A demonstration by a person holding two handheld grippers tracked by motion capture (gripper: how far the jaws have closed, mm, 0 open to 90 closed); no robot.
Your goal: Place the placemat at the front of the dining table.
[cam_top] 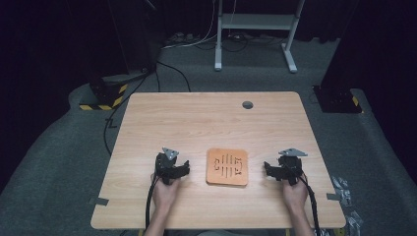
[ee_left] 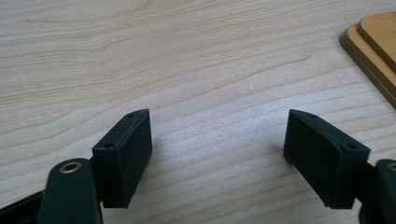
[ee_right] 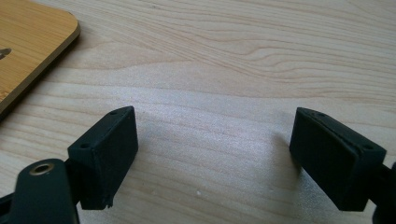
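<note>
An orange-brown wooden board [cam_top: 227, 166] with dark cut-out marks lies flat on the light wooden table [cam_top: 211, 123], near its front middle. My left gripper [cam_top: 183, 168] rests on the table just left of the board, jaws open with bare wood between them. Its own view shows the gripper [ee_left: 217, 149] and the board's stacked edge [ee_left: 373, 44] at the upper right. My right gripper [cam_top: 269, 168] sits just right of the board, also open and empty. In the right gripper view [ee_right: 215, 149] the board's rounded corner [ee_right: 32, 42] lies at the upper left.
A round grey cable grommet [cam_top: 247, 104] sits near the table's far edge. Bits of tape [cam_top: 98, 201] mark the front corners. Beyond the table stand a white desk frame [cam_top: 255, 29] and a yellow-and-black striped base [cam_top: 105, 96] on grey carpet.
</note>
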